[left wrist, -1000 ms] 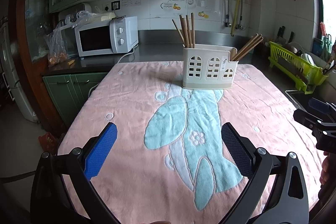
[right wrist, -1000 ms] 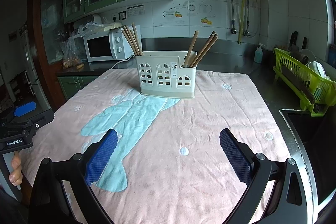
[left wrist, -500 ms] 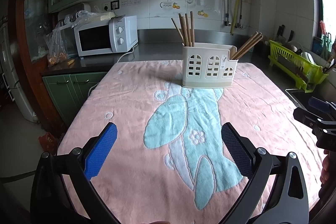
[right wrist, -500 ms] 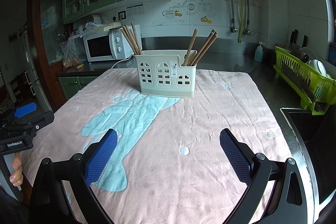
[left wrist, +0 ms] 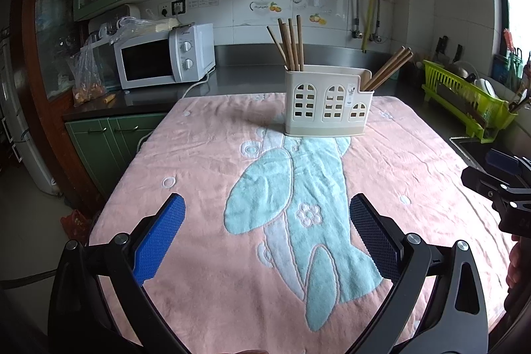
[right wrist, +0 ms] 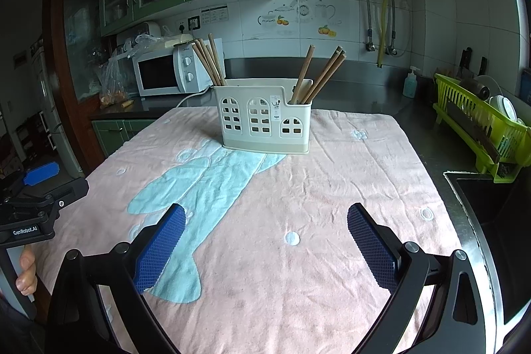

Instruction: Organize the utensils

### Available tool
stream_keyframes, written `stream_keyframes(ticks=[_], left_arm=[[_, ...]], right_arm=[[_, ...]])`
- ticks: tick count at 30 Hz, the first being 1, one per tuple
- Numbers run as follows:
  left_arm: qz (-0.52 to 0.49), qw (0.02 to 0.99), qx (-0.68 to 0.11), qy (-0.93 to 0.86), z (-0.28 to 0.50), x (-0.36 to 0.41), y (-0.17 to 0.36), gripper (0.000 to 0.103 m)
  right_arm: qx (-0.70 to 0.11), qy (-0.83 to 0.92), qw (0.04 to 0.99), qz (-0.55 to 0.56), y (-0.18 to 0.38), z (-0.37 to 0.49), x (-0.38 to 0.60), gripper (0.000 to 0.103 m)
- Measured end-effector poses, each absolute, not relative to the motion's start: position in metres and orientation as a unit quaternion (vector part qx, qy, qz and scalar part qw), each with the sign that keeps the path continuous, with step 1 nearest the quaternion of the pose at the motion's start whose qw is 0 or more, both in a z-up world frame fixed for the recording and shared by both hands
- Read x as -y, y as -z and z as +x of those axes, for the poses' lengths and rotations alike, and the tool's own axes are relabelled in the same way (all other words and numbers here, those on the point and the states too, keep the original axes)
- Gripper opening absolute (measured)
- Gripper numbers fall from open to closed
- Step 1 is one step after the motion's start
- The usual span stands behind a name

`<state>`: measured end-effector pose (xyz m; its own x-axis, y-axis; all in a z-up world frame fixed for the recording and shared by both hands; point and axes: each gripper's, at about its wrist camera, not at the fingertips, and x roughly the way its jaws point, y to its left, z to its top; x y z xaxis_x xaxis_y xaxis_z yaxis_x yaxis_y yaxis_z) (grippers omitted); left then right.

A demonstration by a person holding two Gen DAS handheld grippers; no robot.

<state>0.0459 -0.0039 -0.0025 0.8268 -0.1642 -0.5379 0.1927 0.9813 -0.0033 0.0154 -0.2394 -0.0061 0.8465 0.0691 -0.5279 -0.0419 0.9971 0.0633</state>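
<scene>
Both grippers, L (left wrist: 267,233) & R (right wrist: 265,236), wide, empty; chopstick caddy (left wrist: 327,103) well ahead w/ chopsticks (left wrist: 291,43) inside

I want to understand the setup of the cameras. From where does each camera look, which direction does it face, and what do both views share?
Left wrist: sits on the left tool, looks forward over the pink towel to the utensil holder; its own open fingers show, plus the right tool at the right edge.
Right wrist: sits on the right tool, faces the same holder; its open fingers show, plus the left tool and a hand at the left edge.
Shared: towel, holder with chopsticks, microwave, green dish rack.
</scene>
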Motion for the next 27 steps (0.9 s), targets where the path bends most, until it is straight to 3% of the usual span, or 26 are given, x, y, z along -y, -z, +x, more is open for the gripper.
stream_keyframes(ticks=[27], left_arm=[[0.027,0.955,-0.281,0.096,0.0453,0.0052,0.0050,0.098]], right_arm=[[-0.275,-0.031,0.961,0.024,0.0051,0.0170,0.2351,0.095]])
